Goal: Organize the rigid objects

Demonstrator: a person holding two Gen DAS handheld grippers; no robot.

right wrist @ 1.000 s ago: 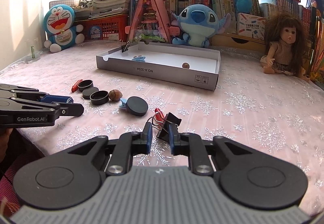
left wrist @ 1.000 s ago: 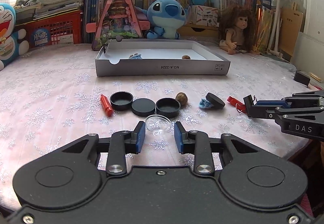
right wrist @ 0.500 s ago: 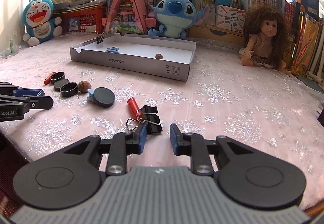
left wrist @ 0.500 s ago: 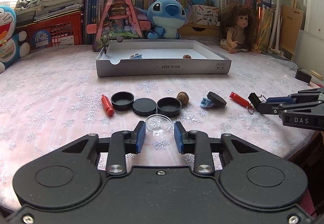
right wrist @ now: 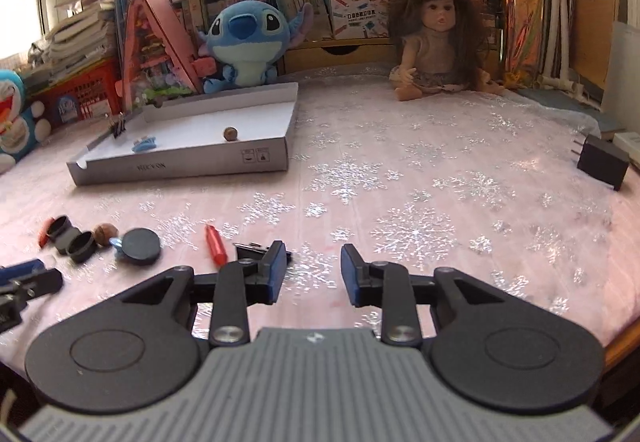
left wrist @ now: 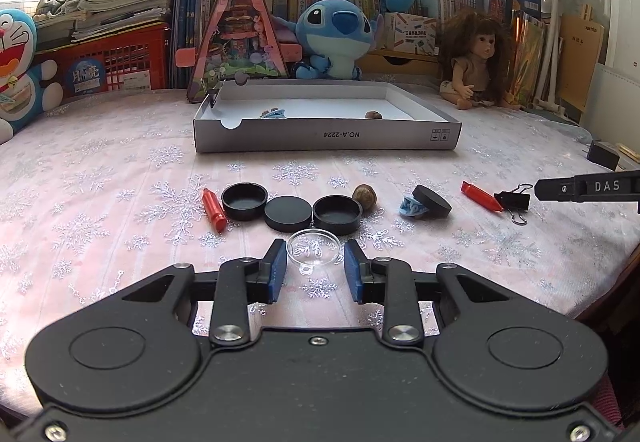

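Observation:
A grey cardboard tray [left wrist: 328, 140] stands at mid-table holding a blue clip [left wrist: 272, 113] and a nut [left wrist: 374, 115]. In front lie a red crayon [left wrist: 213, 209], three black caps [left wrist: 288, 213], a walnut [left wrist: 365, 196], a black lid on a blue clip [left wrist: 431, 200], another red crayon [left wrist: 480, 196] and a black binder clip [left wrist: 513, 200]. My left gripper [left wrist: 315, 266] is open around a clear round lid [left wrist: 313, 247]. My right gripper [right wrist: 313, 272] is open and empty, just right of the binder clip [right wrist: 250, 251].
Plush toys, a doll [left wrist: 478, 62], a pink triangular toy house [left wrist: 238, 38], books and red baskets line the back. A black adapter [right wrist: 602, 161] sits near the right table edge. The cloth has a snowflake print.
My right gripper opened, let go of the binder clip, and swung right and back. The left gripper has stayed around the clear lid.

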